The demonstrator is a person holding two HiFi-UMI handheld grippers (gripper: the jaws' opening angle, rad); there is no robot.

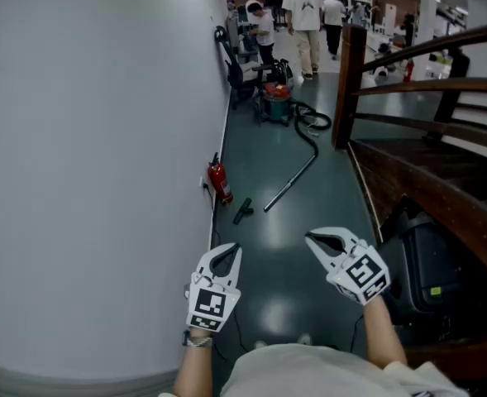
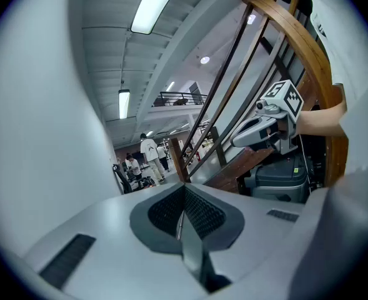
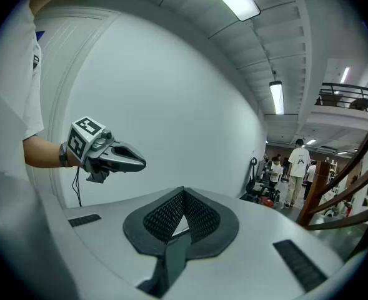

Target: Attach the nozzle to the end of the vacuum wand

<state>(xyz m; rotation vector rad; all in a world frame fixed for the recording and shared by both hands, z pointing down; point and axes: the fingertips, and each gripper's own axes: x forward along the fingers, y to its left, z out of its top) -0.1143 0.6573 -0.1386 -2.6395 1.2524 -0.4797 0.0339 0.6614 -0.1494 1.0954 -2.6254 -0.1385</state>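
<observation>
Fire extinguisher (image 1: 219,182) stands by wall (image 1: 86,180), near nozzle (image 1: 242,211) and wand (image 1: 291,184)

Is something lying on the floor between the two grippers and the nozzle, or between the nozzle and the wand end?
Nothing visible. Only bare floor lies between the left gripper, the right gripper and the nozzle, and between it and the wand.

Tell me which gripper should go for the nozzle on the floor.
Left, probably. The left gripper sits nearly in line with the black nozzle; the right gripper lines up with the wand. Both are shut, empty.
</observation>
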